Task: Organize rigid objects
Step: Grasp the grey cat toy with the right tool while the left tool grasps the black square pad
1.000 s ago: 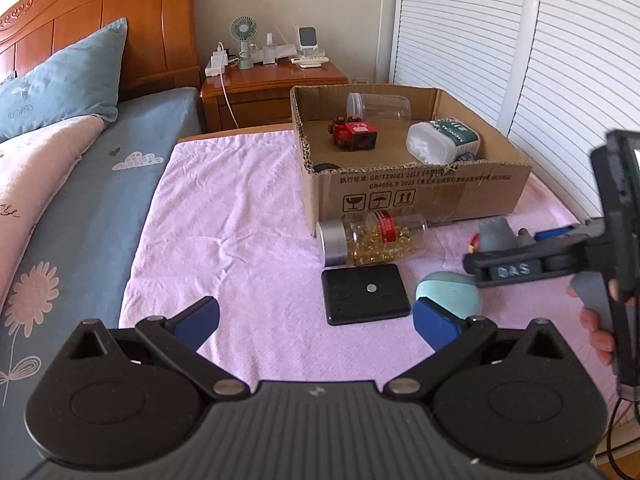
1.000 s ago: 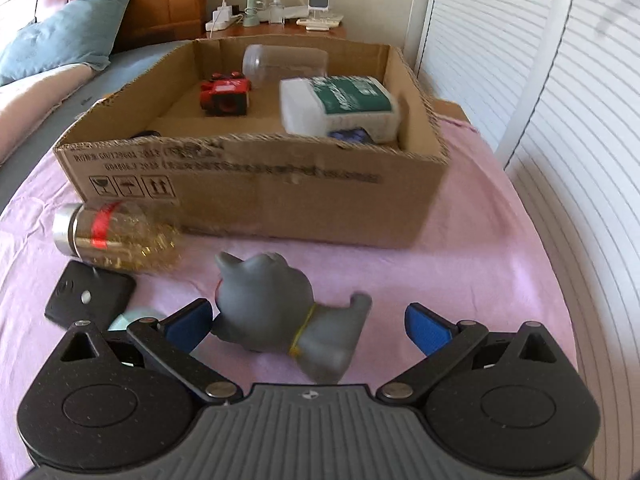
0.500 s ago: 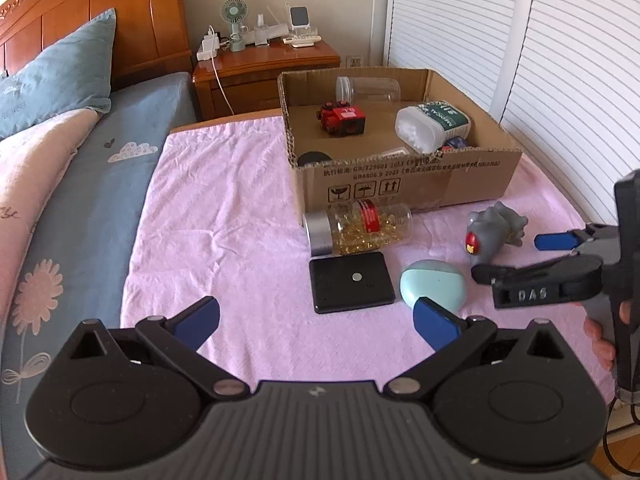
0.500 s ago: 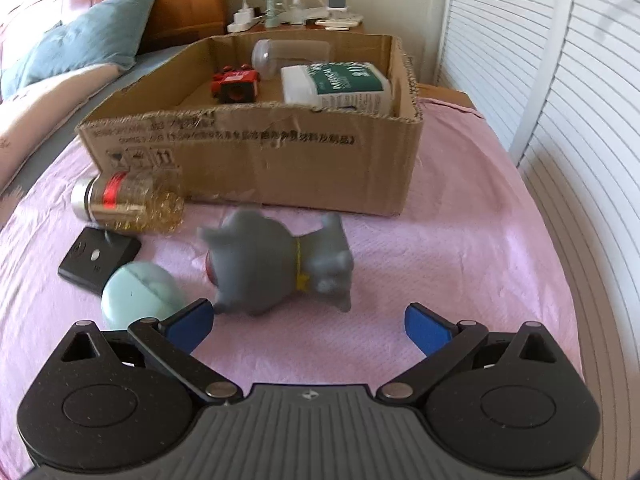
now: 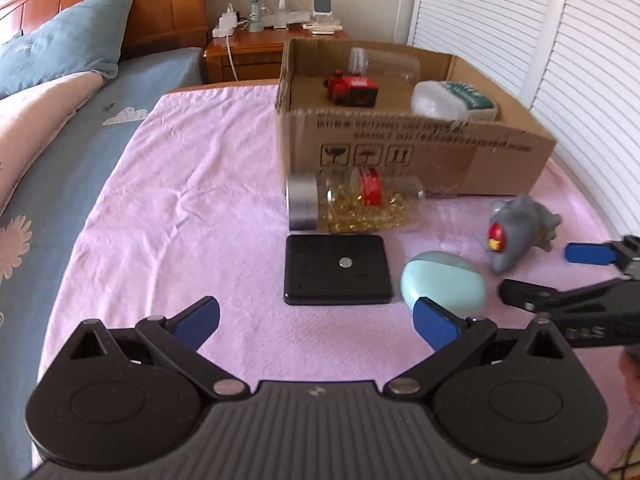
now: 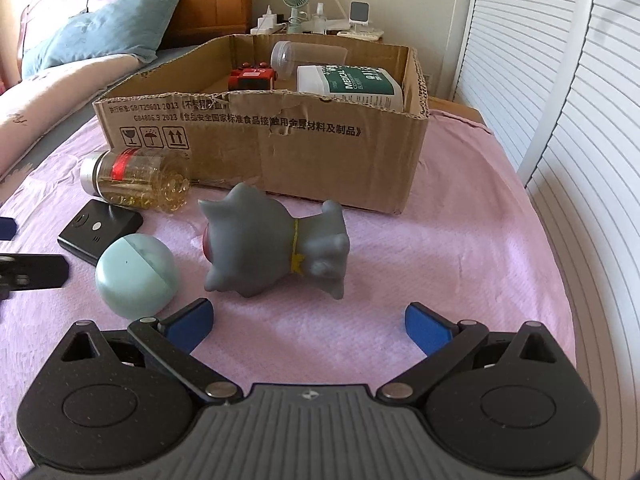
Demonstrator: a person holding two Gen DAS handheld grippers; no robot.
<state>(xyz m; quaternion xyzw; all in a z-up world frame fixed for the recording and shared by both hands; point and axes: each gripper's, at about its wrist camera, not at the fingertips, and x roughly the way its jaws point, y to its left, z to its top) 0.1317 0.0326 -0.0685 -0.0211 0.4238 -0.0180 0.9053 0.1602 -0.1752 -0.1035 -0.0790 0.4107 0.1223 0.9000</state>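
Nearby, rubbery grey toy [image 6: 272,244] beside corrugated cardboard box [image 6: 320,152].

Grey toy [image 6: 272,246], yellow collar; pale teal case [image 6: 135,275]; black pad [image 5: 337,269]. Pink cloth [image 6: 440,248]; brown box [image 6: 304,152], black print.

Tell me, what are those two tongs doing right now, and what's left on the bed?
Both tongs open, empty: left tongs, right tongs. Grey toy, capsule jar, black pad, teal case outside cardboard box. Nothing blocking.
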